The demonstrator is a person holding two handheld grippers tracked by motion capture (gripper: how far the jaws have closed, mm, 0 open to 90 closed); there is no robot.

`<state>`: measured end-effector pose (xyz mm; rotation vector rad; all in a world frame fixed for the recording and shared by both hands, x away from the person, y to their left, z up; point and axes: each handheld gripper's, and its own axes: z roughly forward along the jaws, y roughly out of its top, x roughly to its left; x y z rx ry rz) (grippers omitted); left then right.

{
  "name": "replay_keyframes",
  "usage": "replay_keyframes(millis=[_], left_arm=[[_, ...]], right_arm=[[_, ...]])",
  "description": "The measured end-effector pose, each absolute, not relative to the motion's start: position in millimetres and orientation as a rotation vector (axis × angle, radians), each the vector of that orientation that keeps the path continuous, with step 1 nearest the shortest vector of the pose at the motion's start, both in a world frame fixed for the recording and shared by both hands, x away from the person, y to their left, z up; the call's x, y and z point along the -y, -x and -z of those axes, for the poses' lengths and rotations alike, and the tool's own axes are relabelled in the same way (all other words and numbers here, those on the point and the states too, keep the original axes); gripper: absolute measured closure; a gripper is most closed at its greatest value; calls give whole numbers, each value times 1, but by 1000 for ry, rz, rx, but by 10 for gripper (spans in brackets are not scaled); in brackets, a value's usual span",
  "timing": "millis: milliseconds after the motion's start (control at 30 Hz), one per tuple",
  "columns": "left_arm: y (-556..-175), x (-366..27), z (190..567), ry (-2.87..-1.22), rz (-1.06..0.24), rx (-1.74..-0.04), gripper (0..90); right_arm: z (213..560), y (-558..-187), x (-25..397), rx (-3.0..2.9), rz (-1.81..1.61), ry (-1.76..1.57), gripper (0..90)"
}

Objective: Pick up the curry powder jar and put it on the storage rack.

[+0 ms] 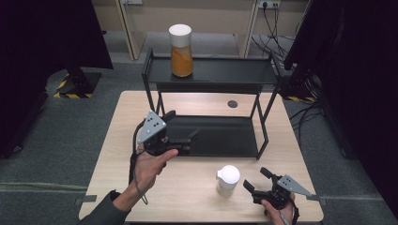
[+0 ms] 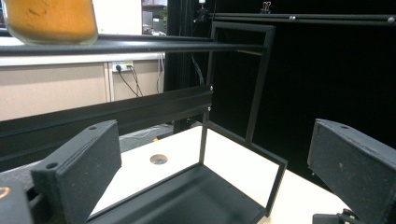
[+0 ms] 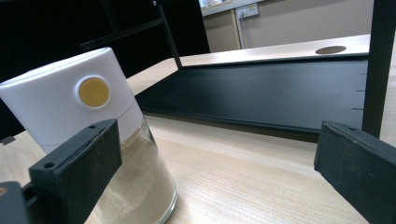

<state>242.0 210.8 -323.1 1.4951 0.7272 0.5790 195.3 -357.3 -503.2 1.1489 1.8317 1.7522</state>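
Right gripper (image 1: 257, 180) held low over the near right part of the bench (image 1: 187, 187), jaws spread wide and gripping nothing. Just ahead of the jaws and toward their left side, upright on the bench: a glass jar of pale powder (image 1: 228, 180) with a white cap. Seen from the right gripper view, jar (image 3: 100, 140) partly behind the left jaw, a round yellow button on the cap facing the camera; touching the jaw or just short of it, cannot tell. Beyond the open gap between the jaws, bare wood and then the low black tray of the rack (image 3: 261, 93).

Left gripper (image 1: 183, 138) raised over the front edge of the black two-tier rack (image 1: 211, 75), jaws likewise wide apart and empty. Between and beyond these jaws in the left gripper view: the lower tray (image 2: 187, 200), a thin upright post of the frame, and a round hole in the bench (image 2: 159, 159). High above the left jaw, on the upper shelf, the base of a jar of orange powder (image 2: 49, 21). From the high view, that orange jar (image 1: 181, 44) upright at the left end of the top shelf, well apart from both grippers.
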Motion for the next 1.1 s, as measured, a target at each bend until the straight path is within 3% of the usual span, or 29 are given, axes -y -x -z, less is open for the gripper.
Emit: replay_keyframes(millis=[1100], left_arm=[[-222, -235, 423, -1473, -444, -783, 18]], right_arm=[[504, -196, 357, -1835, -1752, -1150, 11]])
